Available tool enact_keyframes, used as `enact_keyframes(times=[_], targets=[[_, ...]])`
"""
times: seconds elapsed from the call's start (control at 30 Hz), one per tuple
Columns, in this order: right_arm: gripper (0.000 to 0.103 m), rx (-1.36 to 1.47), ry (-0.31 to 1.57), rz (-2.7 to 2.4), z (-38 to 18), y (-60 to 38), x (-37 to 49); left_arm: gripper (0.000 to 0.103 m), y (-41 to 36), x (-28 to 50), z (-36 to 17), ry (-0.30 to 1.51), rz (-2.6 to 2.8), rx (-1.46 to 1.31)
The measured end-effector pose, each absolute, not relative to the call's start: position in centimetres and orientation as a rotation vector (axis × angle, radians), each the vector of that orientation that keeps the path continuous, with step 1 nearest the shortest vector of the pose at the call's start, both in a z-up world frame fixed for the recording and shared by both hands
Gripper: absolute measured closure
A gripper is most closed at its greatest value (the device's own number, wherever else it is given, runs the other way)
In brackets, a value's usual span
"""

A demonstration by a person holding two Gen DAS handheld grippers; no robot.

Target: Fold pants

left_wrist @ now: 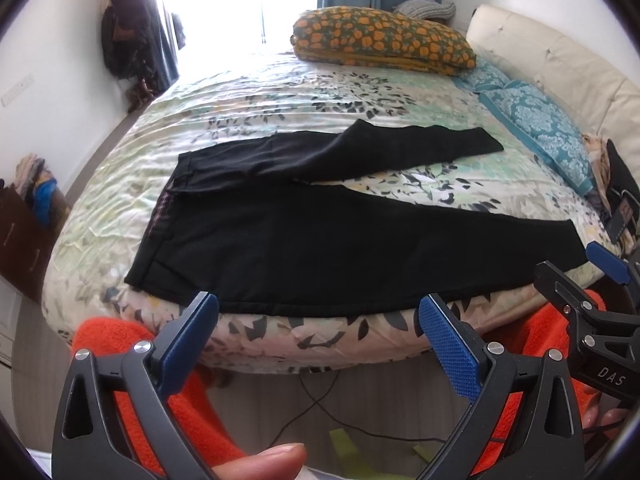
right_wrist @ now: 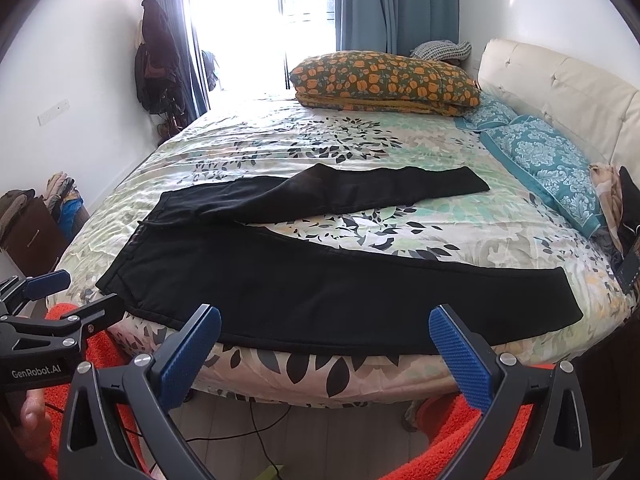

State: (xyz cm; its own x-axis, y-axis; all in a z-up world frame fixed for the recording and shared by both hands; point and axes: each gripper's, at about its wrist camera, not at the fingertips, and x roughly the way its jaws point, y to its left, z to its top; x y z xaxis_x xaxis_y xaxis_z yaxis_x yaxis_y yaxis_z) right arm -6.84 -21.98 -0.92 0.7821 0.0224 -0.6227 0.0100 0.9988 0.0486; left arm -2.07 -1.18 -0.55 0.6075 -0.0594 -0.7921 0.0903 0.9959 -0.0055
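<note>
Black pants lie flat on the floral bed, waistband to the left, legs spread apart toward the right. They also show in the right wrist view. My left gripper is open and empty, held just off the bed's near edge in front of the near leg. My right gripper is open and empty, also just off the near edge. The right gripper shows at the right of the left wrist view, and the left gripper at the left of the right wrist view.
An orange-flowered pillow and teal pillows lie at the bed's far and right side by a cream headboard. Cables lie on the floor below the bed's edge. A brown cabinet stands at left.
</note>
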Motion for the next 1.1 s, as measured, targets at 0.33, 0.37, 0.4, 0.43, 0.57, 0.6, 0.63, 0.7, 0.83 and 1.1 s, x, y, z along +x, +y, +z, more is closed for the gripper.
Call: enact_keyframes(times=[0.33,0.37,0.4,0.43,0.57,0.6,0.63,0.7,0.83,1.1], targets=[[0.000,0.047,0.695,0.010,-1.2,-21.8,-6.5,0.002,-1.5,-1.6,-0.9,0.934,-0.088,0.042],[0.000,0.046,0.696,0.011,-1.3,-21.8,-6.5,0.002,-1.5,-1.6,-0.9,0.935,-0.089,0.041],[0.000,0.045,0.696,0.011,-1.3,-21.7,-6.5,0.002,-1.5,-1.7,-0.9,0.936,-0.091,0.041],[0.000,0.045,0.698,0.012,-1.4,-21.7,-6.4,0.002,-1.7,-1.7,-1.0,0.937,-0.091,0.043],[0.000,0.048,0.706,0.012,-1.6,-21.8,-6.3,0.002,-1.7,-1.7,-1.3,0.946,-0.089,0.043],[0.000,0.048,0.707,0.011,-1.7,-21.8,-6.3,0.002,-1.6,-1.7,-1.4,0.949,-0.089,0.041],[0.000,0.047,0.707,0.011,-1.7,-21.8,-6.3,0.002,-1.6,-1.7,-1.5,0.951,-0.088,0.040],[0.000,0.048,0.707,0.012,-1.7,-21.8,-6.3,0.002,-1.6,-1.7,-1.5,0.953,-0.087,0.041],[0.000,0.051,0.714,0.012,-2.0,-21.9,-6.2,0.002,-1.6,-1.7,-1.6,0.953,-0.087,0.043],[0.000,0.053,0.717,0.013,-2.1,-21.9,-6.2,0.002,-1.6,-1.7,-1.8,0.960,-0.084,0.043]])
